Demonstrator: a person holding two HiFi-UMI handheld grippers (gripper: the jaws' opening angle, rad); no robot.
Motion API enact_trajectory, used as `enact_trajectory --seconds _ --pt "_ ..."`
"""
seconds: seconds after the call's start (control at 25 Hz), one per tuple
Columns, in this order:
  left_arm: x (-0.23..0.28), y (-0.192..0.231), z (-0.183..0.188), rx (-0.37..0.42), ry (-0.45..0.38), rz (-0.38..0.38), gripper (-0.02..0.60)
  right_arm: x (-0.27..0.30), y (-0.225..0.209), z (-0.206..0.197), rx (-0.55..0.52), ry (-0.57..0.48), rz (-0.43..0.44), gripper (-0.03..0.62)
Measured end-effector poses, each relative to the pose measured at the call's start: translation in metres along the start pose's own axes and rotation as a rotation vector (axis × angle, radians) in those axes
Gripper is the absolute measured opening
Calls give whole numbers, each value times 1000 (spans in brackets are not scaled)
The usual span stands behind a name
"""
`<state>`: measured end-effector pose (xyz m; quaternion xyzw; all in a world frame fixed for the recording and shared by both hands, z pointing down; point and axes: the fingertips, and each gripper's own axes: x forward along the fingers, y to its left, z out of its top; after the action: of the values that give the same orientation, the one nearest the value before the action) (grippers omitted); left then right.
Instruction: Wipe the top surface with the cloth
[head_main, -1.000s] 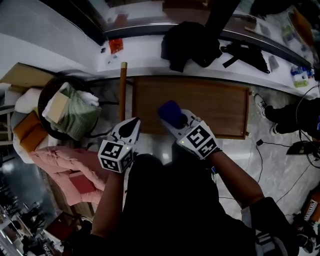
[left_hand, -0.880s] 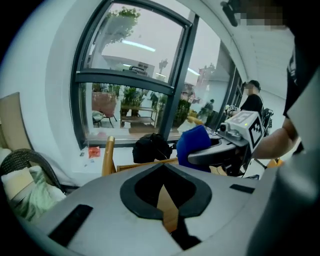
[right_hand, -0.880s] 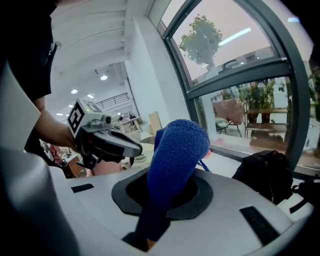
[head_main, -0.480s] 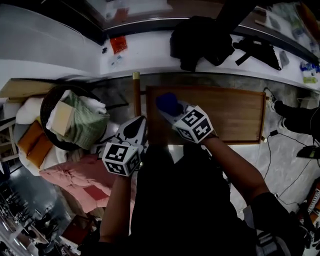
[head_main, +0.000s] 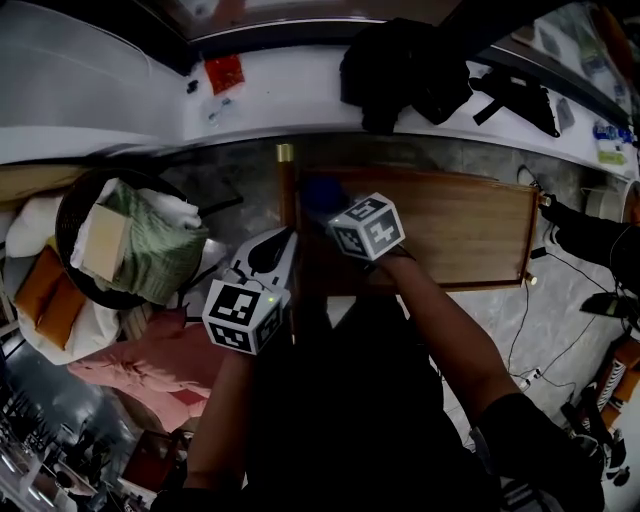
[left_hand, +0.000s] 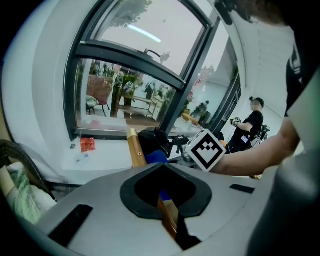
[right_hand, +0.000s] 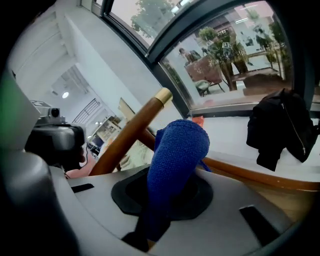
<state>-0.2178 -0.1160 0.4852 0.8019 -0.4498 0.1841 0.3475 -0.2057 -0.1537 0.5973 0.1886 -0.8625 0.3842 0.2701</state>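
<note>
The brown wooden top surface (head_main: 460, 228) lies below me. My right gripper (head_main: 337, 212) is shut on a rolled blue cloth (head_main: 320, 191) and presses it near the surface's far left corner. In the right gripper view, the cloth (right_hand: 176, 155) bulges out of the right gripper (right_hand: 161, 202), with the wooden post (right_hand: 131, 131) behind. My left gripper (head_main: 278, 245) sits at the surface's left edge by the upright wooden post (head_main: 287, 185). In the left gripper view, the left gripper (left_hand: 169, 220) is shut on the lower part of that post (left_hand: 134, 148).
A round dark basket (head_main: 75, 200) of folded fabrics stands to the left, with a pink garment (head_main: 150, 365) beneath it. Black clothing (head_main: 400, 60) and a red packet (head_main: 223, 72) lie on the white ledge behind. Cables (head_main: 545, 330) and a person's dark shoes (head_main: 590, 235) lie right.
The right gripper has carried the blue cloth leftward and farther, toward the surface's left corner. The left gripper keeps its place at the post.
</note>
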Motion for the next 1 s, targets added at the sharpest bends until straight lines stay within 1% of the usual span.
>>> enact_trajectory --seconds 0.08,0.24,0.4,0.64,0.8,1.0 --pt "-1 4 -5 -19 5 -3 9 14 -6 -6 15 33 7 71" --pt "-4 -1 -14 -19 24 -20 9 30 -20 -18 42 78 -18 70" --pt "-6 -7 -17 -20 26 -24 9 34 -24 -22 28 100 -31 71" --pt "0 -28 -10 12 27 -67 9 34 -31 -23 28 117 -28 71" --pt "7 -46 -6 42 30 -95 9 26 -47 -28 -46 126 -84 61" --pt "19 -67 -4 71 45 -122 9 8 -62 -32 -51 123 -112 61"
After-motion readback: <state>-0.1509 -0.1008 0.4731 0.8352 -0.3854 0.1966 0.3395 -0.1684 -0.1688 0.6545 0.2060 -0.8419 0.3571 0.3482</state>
